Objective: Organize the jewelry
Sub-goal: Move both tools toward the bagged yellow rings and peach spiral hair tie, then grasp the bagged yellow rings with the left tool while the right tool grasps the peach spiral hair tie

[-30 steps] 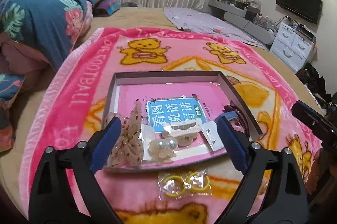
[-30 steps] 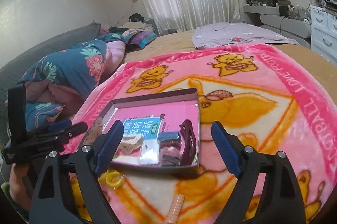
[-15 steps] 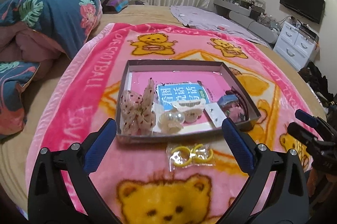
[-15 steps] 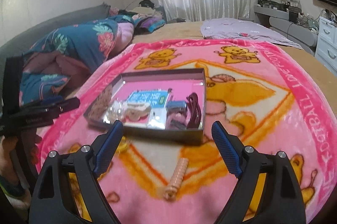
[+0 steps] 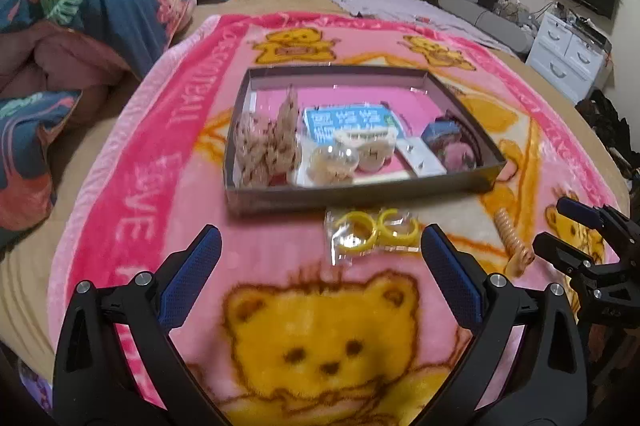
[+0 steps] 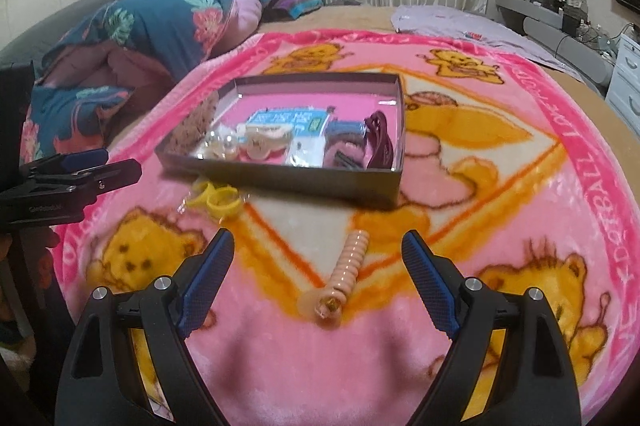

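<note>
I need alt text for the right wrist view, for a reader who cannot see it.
The open right gripper hangs over a pink spiral hair tie lying on a pink bear blanket. Behind it stands a shallow tray of hair accessories, with a packet of yellow rings in front.

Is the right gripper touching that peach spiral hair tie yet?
Apart. The right wrist view shows the spiral hair tie lying between the open right gripper fingers, blanket visible either side.

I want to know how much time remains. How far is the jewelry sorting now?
Mostly done: the tray already holds a bow, pearl pieces and hair clips. Nothing is in hand; the left gripper and right gripper are both open and empty. Left on the blanket: the bag of yellow rings and the peach spiral hair tie.
</note>
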